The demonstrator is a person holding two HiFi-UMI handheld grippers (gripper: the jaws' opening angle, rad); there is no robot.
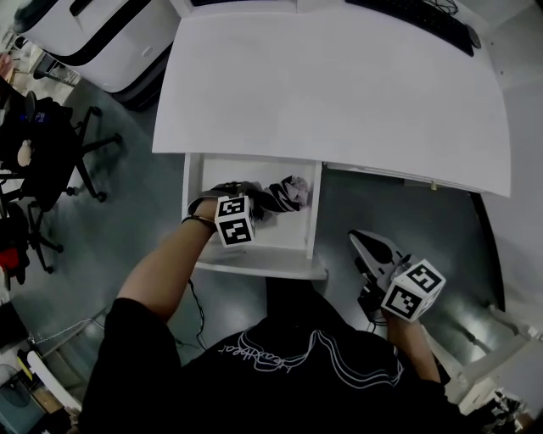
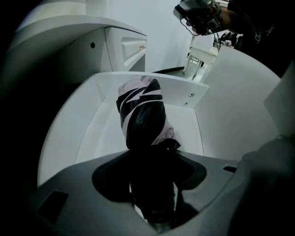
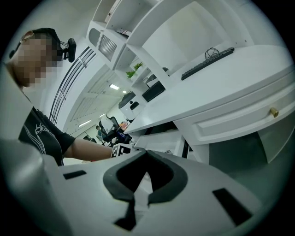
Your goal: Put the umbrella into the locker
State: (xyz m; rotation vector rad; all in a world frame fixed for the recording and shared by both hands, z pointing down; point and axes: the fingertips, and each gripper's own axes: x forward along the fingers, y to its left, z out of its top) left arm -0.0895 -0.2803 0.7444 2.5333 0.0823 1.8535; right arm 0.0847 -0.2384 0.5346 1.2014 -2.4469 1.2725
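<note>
Umbrella point(image 2: 140, 117), folded: clamped in left claw point(image 2: 153, 200), lowered inside open locker drawer point(image 2: 180, 94). Right claw point(image 3: 146, 152): jaws together, empty. Hazard: if released steeply tilted, toppling over the wall is judged possible, blocking closure

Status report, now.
Left gripper clamped on umbrella, umbrella inside the open drawer. Right gripper empty, jaws together, clear of drawer. Nothing blocking.

office, white desk point(image 1: 339, 93), keyboard point(image 1: 416, 19), black swivel chairs point(image 1: 59, 148), large printer point(image 1: 93, 34), ceiling strip lights point(image 3: 115, 86)
</note>
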